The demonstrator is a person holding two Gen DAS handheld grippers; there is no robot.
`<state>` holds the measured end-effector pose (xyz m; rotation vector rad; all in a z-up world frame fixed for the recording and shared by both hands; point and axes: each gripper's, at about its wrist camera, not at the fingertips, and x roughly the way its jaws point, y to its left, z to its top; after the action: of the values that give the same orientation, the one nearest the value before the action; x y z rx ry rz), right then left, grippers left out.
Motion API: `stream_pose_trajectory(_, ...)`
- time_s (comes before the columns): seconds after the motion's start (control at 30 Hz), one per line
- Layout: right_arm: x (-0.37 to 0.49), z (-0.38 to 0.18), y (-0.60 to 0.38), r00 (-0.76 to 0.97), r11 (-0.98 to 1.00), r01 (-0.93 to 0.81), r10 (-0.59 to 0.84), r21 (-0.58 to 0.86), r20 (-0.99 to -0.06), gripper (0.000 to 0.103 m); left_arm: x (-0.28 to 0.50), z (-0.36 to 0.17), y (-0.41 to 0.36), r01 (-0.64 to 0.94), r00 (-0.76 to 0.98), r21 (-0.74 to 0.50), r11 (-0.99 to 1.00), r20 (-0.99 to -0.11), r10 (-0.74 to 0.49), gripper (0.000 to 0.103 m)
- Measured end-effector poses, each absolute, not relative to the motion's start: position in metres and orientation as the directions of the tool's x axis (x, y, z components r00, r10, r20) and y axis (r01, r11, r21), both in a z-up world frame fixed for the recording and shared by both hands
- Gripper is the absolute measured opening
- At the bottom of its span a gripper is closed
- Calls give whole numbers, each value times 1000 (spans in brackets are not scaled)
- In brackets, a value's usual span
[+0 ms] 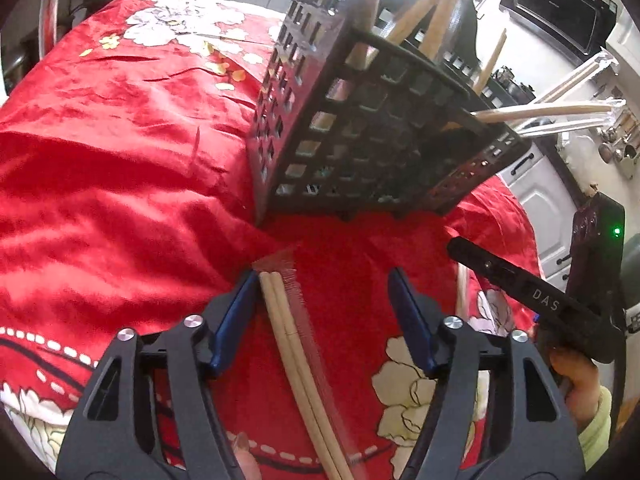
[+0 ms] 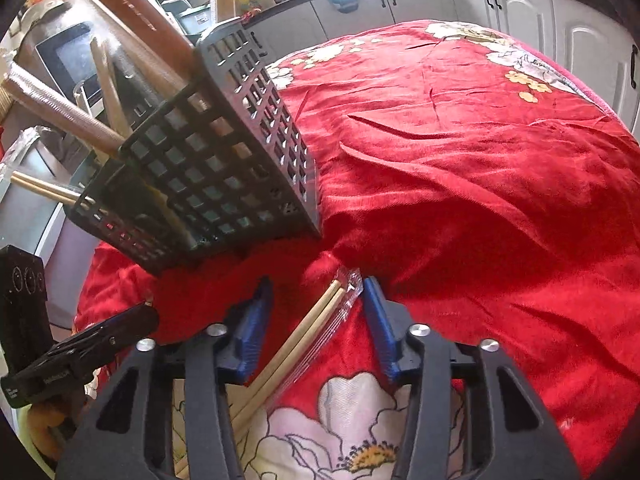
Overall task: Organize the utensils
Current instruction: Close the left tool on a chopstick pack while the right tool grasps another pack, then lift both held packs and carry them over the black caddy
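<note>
A dark lattice utensil basket stands on the red flowered cloth, holding several wooden handles and chopsticks; it also shows in the right wrist view. A pair of wooden chopsticks in a clear sleeve lies on the cloth between the fingers of my left gripper, which is open. In the right wrist view a pair of sleeved chopsticks lies between the fingers of my right gripper, also open. The right gripper's body shows at the right of the left wrist view.
The red cloth covers a round table. White cabinets and a counter run behind it. A black appliance stands at the back. The other gripper's body shows at lower left in the right wrist view.
</note>
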<state>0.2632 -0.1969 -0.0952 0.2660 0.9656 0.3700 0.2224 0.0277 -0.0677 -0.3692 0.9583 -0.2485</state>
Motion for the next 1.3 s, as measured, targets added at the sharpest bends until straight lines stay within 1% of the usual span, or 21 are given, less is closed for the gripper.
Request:
stream_pose_trajectory(0.03,264,-95,-197,515,907,-185,417,378,-749,31,223,-68,29,41,555,-411,911,-748,-363,53)
stream_pose_trajectory(0.1,266,-96,-199,517,908,-183,414,376,-749,24,227,-67,32,34,560,-401,916,-751,-349,49)
stream_pose_trajectory(0.13,266,-96,-199,518,908,-182,415,378,-748,18,228,-67,33,30,562,-396,918,-752,-343,46)
stream_pose_trajectory(0.2,266,-96,-201,518,903,-183,424,388,-743,14,229,-67,36,23,564,-397,918,-752,-340,42)
stream_pose_trajectory(0.27,264,-94,-203,523,893,-188,443,408,-728,12,231,-68,36,17,567,-396,918,-753,-335,40)
stream_pose_trajectory(0.33,262,-91,-202,528,886,-203,457,417,-716,9,232,-68,34,12,570,-386,923,-755,-323,34)
stream_pose_trajectory(0.57,243,-69,-190,551,869,-275,493,412,-673,8,229,-70,39,6,576,-371,928,-758,-307,21)
stream_pose_trajectory(0.6,240,-65,-189,555,867,-285,497,409,-667,8,228,-69,40,6,576,-372,928,-758,-307,18)
stream_pose_trajectory(0.63,238,-61,-188,560,867,-291,498,405,-662,8,228,-69,41,7,575,-375,927,-757,-311,13)
stream_pose_trajectory(0.67,237,-58,-188,565,867,-296,498,402,-658,8,227,-68,41,10,575,-382,924,-754,-318,11)
stream_pose_trajectory(0.7,234,-53,-187,571,865,-305,501,399,-650,7,225,-66,41,19,575,-388,921,-750,-328,6)
stream_pose_trajectory(0.73,233,-50,-187,574,863,-309,504,399,-645,7,224,-64,41,23,579,-385,923,-747,-326,4)
stream_pose_trajectory(1.07,202,-3,-180,631,840,-389,543,379,-554,7,190,-6,40,131,672,-415,900,-631,-388,3)
stream_pose_trajectory(1.3,181,34,-174,659,818,-449,575,361,-485,6,173,41,41,201,731,-386,900,-552,-400,3)
